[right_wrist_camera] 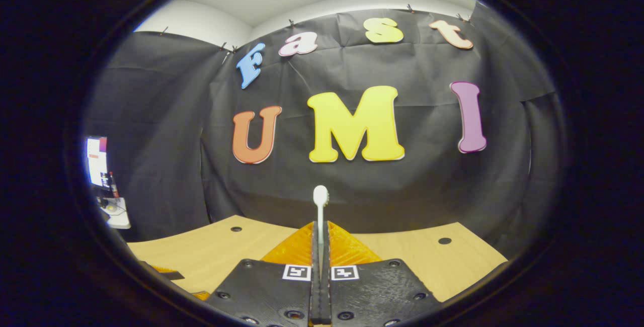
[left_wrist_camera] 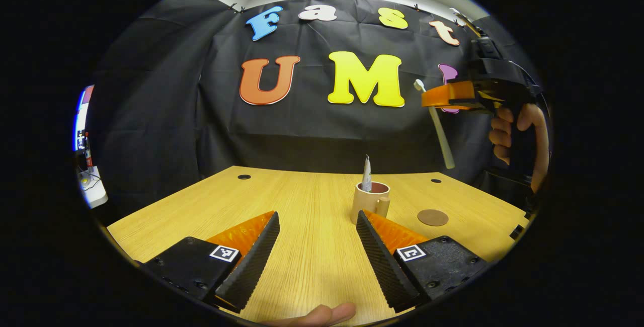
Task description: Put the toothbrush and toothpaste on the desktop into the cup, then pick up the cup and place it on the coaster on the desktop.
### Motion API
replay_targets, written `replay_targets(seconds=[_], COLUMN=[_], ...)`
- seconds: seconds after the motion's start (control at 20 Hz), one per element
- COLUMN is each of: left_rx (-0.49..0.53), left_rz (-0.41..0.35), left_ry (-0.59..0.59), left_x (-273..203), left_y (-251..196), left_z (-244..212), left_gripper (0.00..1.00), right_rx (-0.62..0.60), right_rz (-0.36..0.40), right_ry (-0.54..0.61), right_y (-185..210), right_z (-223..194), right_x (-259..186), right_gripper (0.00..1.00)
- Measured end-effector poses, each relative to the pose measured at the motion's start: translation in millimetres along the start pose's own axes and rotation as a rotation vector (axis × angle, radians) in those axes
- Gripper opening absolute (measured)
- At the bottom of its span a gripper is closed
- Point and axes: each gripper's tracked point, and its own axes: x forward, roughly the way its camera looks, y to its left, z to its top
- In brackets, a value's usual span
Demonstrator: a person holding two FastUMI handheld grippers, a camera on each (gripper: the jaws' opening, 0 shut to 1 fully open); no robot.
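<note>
Clearly the right gripper (right_wrist_camera: pixel 320 246) is clamped on the toothbrush (right_wrist_camera: pixel 320 206): in the right gripper view its two fingers stand pressed together with the thin handle pinched between them and the bristle head sticking up just past the tips. In the left gripper view that same gripper (left_wrist_camera: pixel 443 96) hangs high at the right, held by a hand (left_wrist_camera: pixel 513 131), and the toothbrush (left_wrist_camera: pixel 440 131) runs through it nearly upright, head uppermost, the long end of the handle pointing down and slightly tilted.

The left gripper (left_wrist_camera: pixel 318 229) sits low over the desktop (left_wrist_camera: pixel 302 201) with its jaws spread wide and nothing between them.

Just beyond the left gripper's right finger stands the cup (left_wrist_camera: pixel 371 200), upright on the wood, handle toward the camera, with the toothpaste tube (left_wrist_camera: pixel 367 173) already standing in it, its crimped end up. The round coaster (left_wrist_camera: pixel 432 217) lies flat on the desktop just beside the cup, to its right, bare; the cup is not on it.

What the coming move turns on, I judge, is that the cup's mouth lies below the held toothbrush and to its left, while the brush's long axis is already close to vertical. The right gripper carries the brush; the left one is nearer the cup.
</note>
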Motion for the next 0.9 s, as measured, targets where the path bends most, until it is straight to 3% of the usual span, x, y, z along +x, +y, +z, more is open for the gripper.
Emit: replay_targets(seconds=[0.2,0.4,0.9], left_rx=[-0.017,-0.027,-0.032], left_rz=[-0.063,-0.065,-0.057], left_ry=[-0.029,-0.037,-0.015], left_x=[-13.2,-17.3,-15.0], left_y=[-7.8,0.2,9.5], left_z=[2.0,0.0,-10.2], left_gripper=[0.96,0.97,0.97], right_rx=[-0.037,-0.006,0.012], right_rz=[-0.022,-0.025,-0.015], right_ry=[0.008,0.043,0.068], right_y=[16.3,26.7,34.6], right_z=[-12.8,-35.2,-54.8], right_x=[47.6,77.8,94.1], right_gripper=[0.0,0.0,0.02])
